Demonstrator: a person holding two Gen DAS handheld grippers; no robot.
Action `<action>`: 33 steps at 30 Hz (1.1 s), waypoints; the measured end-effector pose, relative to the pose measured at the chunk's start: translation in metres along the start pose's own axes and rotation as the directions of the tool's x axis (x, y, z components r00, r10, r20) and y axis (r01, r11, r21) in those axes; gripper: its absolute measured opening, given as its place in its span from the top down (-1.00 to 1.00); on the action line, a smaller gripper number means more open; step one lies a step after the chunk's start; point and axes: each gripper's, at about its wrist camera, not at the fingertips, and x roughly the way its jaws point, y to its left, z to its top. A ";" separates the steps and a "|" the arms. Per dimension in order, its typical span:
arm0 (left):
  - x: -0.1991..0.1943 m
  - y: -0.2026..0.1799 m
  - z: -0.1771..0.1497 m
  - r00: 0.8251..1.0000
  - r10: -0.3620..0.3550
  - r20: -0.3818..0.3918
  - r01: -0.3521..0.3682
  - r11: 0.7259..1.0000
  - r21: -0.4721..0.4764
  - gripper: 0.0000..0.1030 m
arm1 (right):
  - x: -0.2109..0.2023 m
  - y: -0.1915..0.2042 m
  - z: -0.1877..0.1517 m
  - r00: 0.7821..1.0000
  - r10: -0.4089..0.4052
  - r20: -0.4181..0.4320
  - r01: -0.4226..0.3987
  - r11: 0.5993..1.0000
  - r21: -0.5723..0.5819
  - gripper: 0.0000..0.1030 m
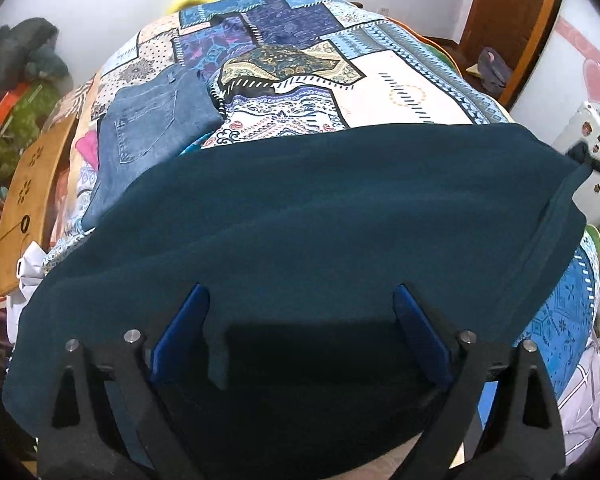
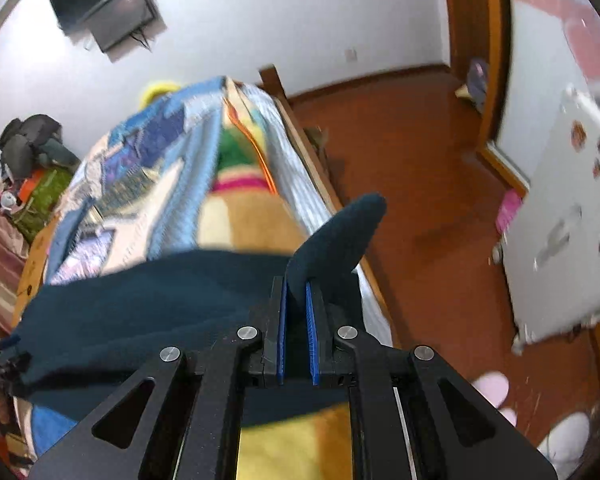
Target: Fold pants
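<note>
1. Dark teal pants point(image 1: 300, 216) lay spread on the patterned bedspread point(image 1: 400, 92), long axis running across, just ahead of both grippers.
2. Right gripper point(image 2: 297, 300) was nearly closed, pinching one end of the cloth.
3. Left gripper point(image 1: 300, 304) stood wide apart over the pants, gripping nothing.

Before me, bed under blue patchwork-print bedspread point(image 1: 400, 80). White walls point(image 2: 259, 20); dark flat television point(image 2: 107, 12) mounted high. Reddish-brown wooden floor point(image 2: 420, 168) to my right, brown wooden door frame point(image 2: 472, 40), white cabinet point(image 2: 572, 220) with stickers. Clothes heap point(image 1: 23, 64) in far left corner.
</note>
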 end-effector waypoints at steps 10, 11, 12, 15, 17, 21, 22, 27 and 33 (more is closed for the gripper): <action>-0.008 0.004 -0.008 0.999 0.009 0.036 -0.008 1.000 -0.015 -0.86 | 0.016 -0.014 -0.038 0.980 -0.162 -0.112 0.164 0.986 0.011 0.14; -0.011 0.007 -0.009 0.999 0.009 0.044 -0.008 1.000 -0.022 -0.86 | 0.012 -0.014 -0.037 0.976 -0.190 -0.108 0.192 0.981 0.000 0.12; -0.013 0.010 -0.009 0.999 0.011 0.049 -0.010 1.000 -0.029 -0.86 | 0.008 -0.014 -0.035 0.973 -0.206 -0.103 0.206 0.978 -0.009 0.12; -0.027 0.031 -0.012 0.996 0.025 0.086 -0.017 0.996 -0.084 -0.86 | -0.011 -0.004 -0.026 0.972 -0.227 -0.061 0.225 0.974 -0.034 0.12; -0.040 0.052 -0.015 0.992 0.044 0.121 -0.028 0.992 -0.127 -0.86 | -0.026 0.013 -0.016 0.979 -0.203 -0.011 0.202 0.978 -0.057 0.11; -0.067 0.105 -0.022 0.977 0.118 0.177 -0.076 0.971 -0.227 -0.86 | -0.051 0.061 0.005 0.992 -0.105 0.076 0.114 0.986 -0.121 0.04; -0.073 0.119 -0.024 0.973 0.136 0.185 -0.087 0.964 -0.250 -0.86 | -0.055 0.080 0.012 0.993 -0.072 0.099 0.086 0.985 -0.151 0.03; -0.097 0.205 -0.041 0.952 0.239 0.193 -0.153 0.913 -0.379 -0.87 | -0.056 0.167 0.023 0.988 0.080 0.133 -0.039 0.959 -0.282 0.00; -0.095 0.302 -0.066 0.956 0.262 0.134 -0.161 0.846 -0.508 -0.87 | -0.030 0.274 0.019 0.973 0.225 0.053 -0.180 0.881 -0.437 0.00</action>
